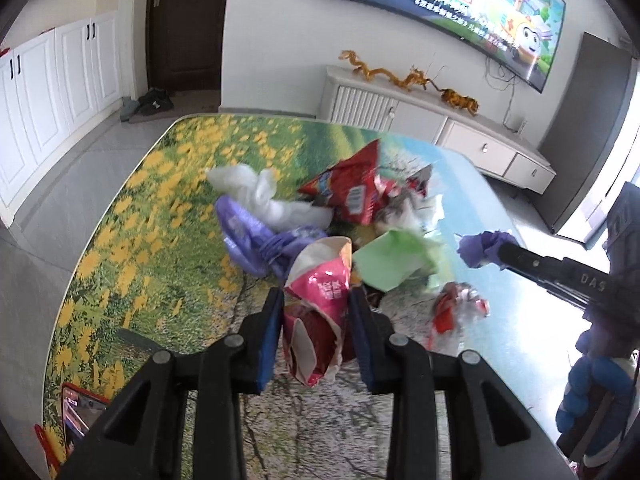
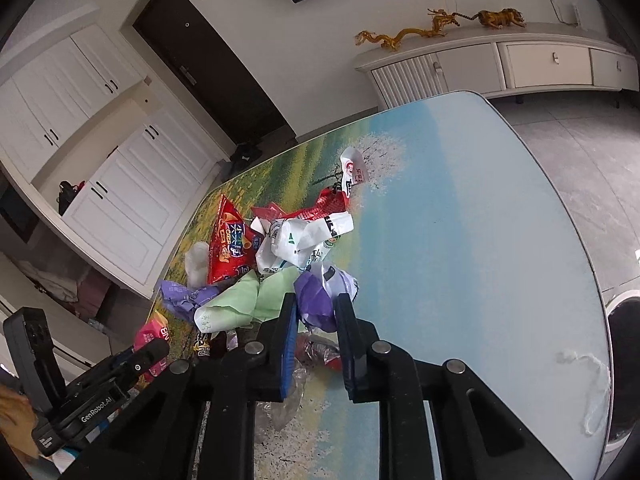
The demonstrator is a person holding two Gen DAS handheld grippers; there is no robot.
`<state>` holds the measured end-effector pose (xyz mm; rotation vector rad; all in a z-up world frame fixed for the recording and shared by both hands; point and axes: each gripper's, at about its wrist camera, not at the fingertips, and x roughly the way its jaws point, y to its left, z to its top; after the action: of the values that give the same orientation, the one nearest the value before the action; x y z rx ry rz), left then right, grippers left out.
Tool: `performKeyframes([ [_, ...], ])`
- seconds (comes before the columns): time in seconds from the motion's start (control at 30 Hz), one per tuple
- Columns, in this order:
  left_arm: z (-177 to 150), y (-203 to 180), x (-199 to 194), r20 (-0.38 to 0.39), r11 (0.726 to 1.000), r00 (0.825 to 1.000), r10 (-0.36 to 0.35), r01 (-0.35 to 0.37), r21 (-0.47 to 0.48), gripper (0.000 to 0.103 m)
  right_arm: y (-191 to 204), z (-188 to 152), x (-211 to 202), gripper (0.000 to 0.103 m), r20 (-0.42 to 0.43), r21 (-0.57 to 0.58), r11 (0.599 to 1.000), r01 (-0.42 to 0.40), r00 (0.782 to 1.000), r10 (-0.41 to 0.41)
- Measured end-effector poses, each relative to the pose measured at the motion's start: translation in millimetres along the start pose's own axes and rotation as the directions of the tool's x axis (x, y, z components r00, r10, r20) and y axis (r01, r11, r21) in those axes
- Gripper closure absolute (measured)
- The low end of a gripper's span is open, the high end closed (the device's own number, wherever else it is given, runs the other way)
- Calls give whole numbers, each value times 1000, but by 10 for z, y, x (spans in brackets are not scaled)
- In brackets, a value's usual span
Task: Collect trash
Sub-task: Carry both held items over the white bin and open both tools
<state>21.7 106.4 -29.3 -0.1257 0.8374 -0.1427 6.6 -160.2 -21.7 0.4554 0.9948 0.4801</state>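
Observation:
A pile of trash lies on the picture-printed table (image 1: 168, 208): a red snack bag (image 1: 352, 188), a white plastic bag (image 1: 264, 196), a purple wrapper (image 1: 256, 240) and a green paper (image 1: 392, 260). My left gripper (image 1: 316, 312) is shut on a pink and white snack wrapper (image 1: 324, 300), held just above the table. My right gripper (image 2: 316, 312) is shut on a purple wrapper (image 2: 316, 300); it shows at the right of the left wrist view (image 1: 484, 250). The pile shows in the right wrist view too, with the red snack bag (image 2: 230, 244) and a white bag (image 2: 300, 240).
A crumpled red and clear wrapper (image 1: 456, 308) lies on the table near the right gripper. A phone (image 1: 80, 412) lies at the table's near left corner. A white scrap (image 2: 592, 384) lies near the table's right edge. A cabinet (image 1: 440, 120) and a TV (image 1: 440, 8) stand behind.

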Motion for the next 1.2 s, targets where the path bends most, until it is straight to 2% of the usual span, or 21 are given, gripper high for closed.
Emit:
performKeyframes([
  [0.23,97,-495,-98,16,993,997,-74,72,93,72,-180,-6,-379,86,80,17,1000,-6,997,4],
  [0.4,165,-1121,-52,1,969,989,-150,147,198,72,-549,-67,-789,86,146,81,996,49,987,-60],
  [0.5,160,-1597,0,-24,941,980,-199,197,275,72,-871,-137,-1053,86,186,147,984,100,974,-127],
  [0.6,123,-2136,90,-68,898,964,-256,263,353,72,-1240,-239,-1307,86,214,220,960,172,952,-220],
  [0.77,-43,-3046,284,-168,811,931,-324,364,458,72,-1887,-490,-1648,86,206,357,886,297,900,-384],
  [0.87,-143,-3514,404,-219,769,917,-335,400,498,72,-2238,-624,-1751,86,174,429,838,337,879,-443],
  [0.97,-226,-3894,560,-273,743,900,-340,435,508,71,-2499,-722,-1784,86,140,471,803,365,868,-477],
  [1.07,-311,-4199,720,-314,727,885,-343,462,508,69,-2704,-777,-1743,86,107,496,783,376,868,-484],
  [1.2,-430,-4514,861,-377,705,854,-358,512,490,69,-2933,-880,-1709,78,56,516,757,399,867,-495],
])
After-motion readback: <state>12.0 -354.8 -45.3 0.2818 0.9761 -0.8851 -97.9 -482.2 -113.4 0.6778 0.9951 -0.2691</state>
